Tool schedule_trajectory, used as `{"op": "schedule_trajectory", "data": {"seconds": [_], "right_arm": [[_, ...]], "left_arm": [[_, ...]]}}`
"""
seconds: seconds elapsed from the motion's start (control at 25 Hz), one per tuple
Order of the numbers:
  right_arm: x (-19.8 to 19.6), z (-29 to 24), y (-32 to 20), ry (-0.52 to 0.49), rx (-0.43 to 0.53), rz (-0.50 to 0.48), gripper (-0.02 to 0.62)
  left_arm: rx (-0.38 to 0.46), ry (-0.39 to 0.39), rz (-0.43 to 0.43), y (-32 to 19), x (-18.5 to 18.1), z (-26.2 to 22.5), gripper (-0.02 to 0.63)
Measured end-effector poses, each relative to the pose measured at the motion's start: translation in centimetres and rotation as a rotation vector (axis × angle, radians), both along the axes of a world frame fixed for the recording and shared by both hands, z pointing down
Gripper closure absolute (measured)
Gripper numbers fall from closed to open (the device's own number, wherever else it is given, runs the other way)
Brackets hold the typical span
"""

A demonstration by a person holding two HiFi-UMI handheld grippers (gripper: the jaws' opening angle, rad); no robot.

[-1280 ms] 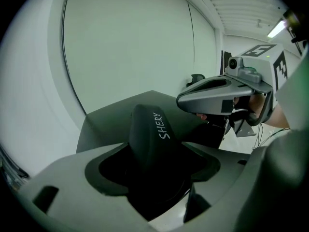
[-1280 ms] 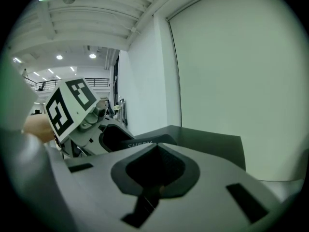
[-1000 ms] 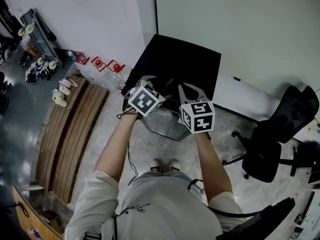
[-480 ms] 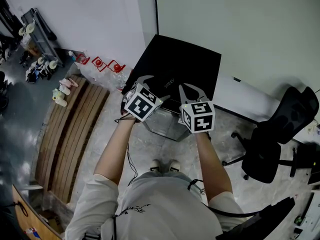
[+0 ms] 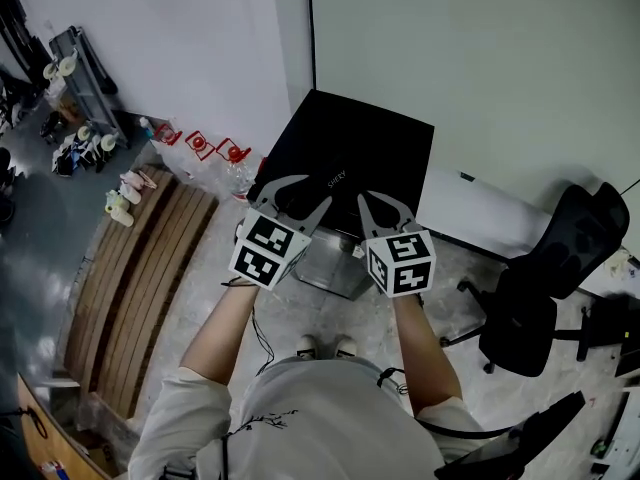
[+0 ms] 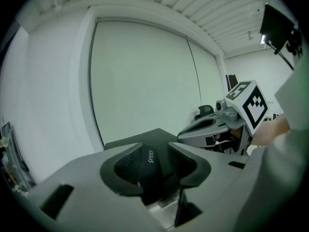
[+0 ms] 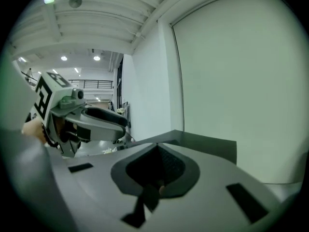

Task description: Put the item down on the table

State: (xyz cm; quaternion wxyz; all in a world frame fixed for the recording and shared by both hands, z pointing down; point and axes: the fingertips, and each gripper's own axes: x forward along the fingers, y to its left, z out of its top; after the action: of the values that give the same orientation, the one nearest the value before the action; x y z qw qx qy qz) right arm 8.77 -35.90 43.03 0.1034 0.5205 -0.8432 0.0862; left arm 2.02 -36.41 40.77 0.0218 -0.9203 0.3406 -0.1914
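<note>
**Head view.** The black flat item (image 5: 350, 143) lies on the small table (image 5: 335, 268), running from its near edge away toward the wall. Both grippers sit at that near edge, side by side. The left gripper (image 5: 297, 193) is at the left corner and the right gripper (image 5: 385, 204) is near the middle. Both forearms reach forward and down, with the marker cubes facing up.

**Left gripper view.** The jaws stand apart and are closing. The lettered edge of the item (image 6: 147, 166) shows in the gap, with neither pad seen pressing on it — judged released.

**Right gripper view.** The jaw tips meet, so the gripper is closed. The item's slab (image 7: 207, 146) extends just ahead of them. Nothing is visibly pinched.

**Coming move.** The item lies directly ahead of both claws, so a straight pull-back should clear it.
</note>
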Motion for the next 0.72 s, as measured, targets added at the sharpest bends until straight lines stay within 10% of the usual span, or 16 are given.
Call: {"op": "schedule_trajectory", "data": {"seconds": [0.24,0.72], "right_arm": [[-1.2,0.9,6.1,-0.022,-0.007,-0.046,0.594],[-0.7,6.8,12.2,-0.077,-0.096,0.023,0.594]], "left_arm": [[0.015,0.082,-0.090,6.2,-0.6,3.6,0.597],[-0.117,0.206,-0.237,11.8,-2.7,9.1,0.600]]}}
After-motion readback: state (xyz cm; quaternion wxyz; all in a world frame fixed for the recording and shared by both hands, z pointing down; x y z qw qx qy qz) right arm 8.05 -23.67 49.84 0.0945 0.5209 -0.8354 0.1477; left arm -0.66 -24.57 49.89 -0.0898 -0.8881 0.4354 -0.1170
